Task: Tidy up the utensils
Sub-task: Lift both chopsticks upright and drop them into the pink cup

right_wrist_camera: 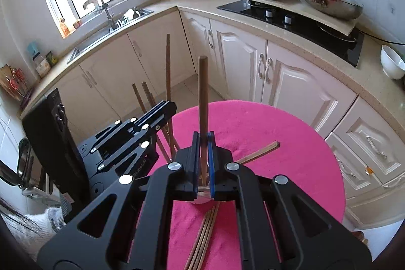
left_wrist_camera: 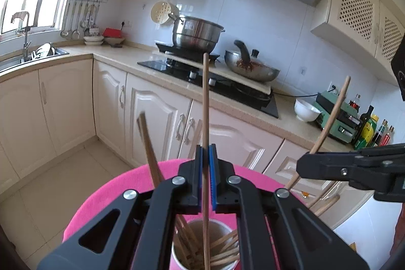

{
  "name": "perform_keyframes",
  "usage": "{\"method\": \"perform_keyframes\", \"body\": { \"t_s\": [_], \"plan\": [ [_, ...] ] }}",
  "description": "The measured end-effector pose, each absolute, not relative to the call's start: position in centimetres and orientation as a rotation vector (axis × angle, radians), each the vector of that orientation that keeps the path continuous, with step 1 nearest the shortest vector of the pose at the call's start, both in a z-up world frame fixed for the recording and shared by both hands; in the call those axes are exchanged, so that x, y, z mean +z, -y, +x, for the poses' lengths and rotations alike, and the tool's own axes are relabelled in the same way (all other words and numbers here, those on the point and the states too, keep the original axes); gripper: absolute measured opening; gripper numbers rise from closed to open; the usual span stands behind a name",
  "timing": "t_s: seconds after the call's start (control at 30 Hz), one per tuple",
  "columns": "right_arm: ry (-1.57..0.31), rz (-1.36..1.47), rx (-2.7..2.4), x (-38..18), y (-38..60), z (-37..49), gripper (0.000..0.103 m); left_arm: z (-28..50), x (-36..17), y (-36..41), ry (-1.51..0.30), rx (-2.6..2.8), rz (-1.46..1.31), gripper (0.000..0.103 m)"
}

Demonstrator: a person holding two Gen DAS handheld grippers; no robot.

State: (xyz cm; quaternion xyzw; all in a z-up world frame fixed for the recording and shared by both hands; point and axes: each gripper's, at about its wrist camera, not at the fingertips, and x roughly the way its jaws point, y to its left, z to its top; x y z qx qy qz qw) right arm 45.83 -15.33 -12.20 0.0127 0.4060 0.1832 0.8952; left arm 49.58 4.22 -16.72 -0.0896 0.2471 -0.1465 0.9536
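Note:
My left gripper (left_wrist_camera: 205, 158) is shut on a wooden chopstick (left_wrist_camera: 206, 103) that stands upright, its lower end inside a white cup (left_wrist_camera: 229, 229) holding several chopsticks. My right gripper (right_wrist_camera: 203, 143) is shut on another wooden chopstick (right_wrist_camera: 203, 92), also upright. In the left wrist view the right gripper (left_wrist_camera: 302, 165) is at the right, holding its slanted chopstick (left_wrist_camera: 329, 123). In the right wrist view the left gripper (right_wrist_camera: 169, 105) is at the left, above more chopsticks (right_wrist_camera: 146, 98). Loose chopsticks (right_wrist_camera: 202, 239) lie on the pink cloth (right_wrist_camera: 278, 143) of the round table.
One chopstick (right_wrist_camera: 260, 151) lies on the cloth to the right. Cream cabinets (right_wrist_camera: 291, 77) and a counter with a stove (right_wrist_camera: 303, 17), pot (left_wrist_camera: 197, 33), wok (left_wrist_camera: 250, 67) and white bowl (left_wrist_camera: 305, 109) stand behind the table. A sink (right_wrist_camera: 111, 27) is under the window.

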Motion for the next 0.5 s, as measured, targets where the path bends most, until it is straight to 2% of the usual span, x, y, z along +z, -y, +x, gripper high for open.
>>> {"method": "perform_keyframes", "body": {
  "t_s": [0.13,0.2,0.5],
  "plan": [
    [-0.865,0.026,0.379,-13.2,15.0,45.8,0.006,49.0,-17.1,-4.7,-0.533,-0.3,-0.199,0.008],
    [-0.873,0.028,0.376,-13.6,14.9,45.7,0.006,48.6,-17.0,-4.8,-0.547,-0.298,-0.198,0.022],
    [-0.887,0.044,0.381,-13.9,14.4,45.2,0.007,46.4,-16.4,-5.1,-0.587,-0.292,-0.2,0.025]
  ]
}}
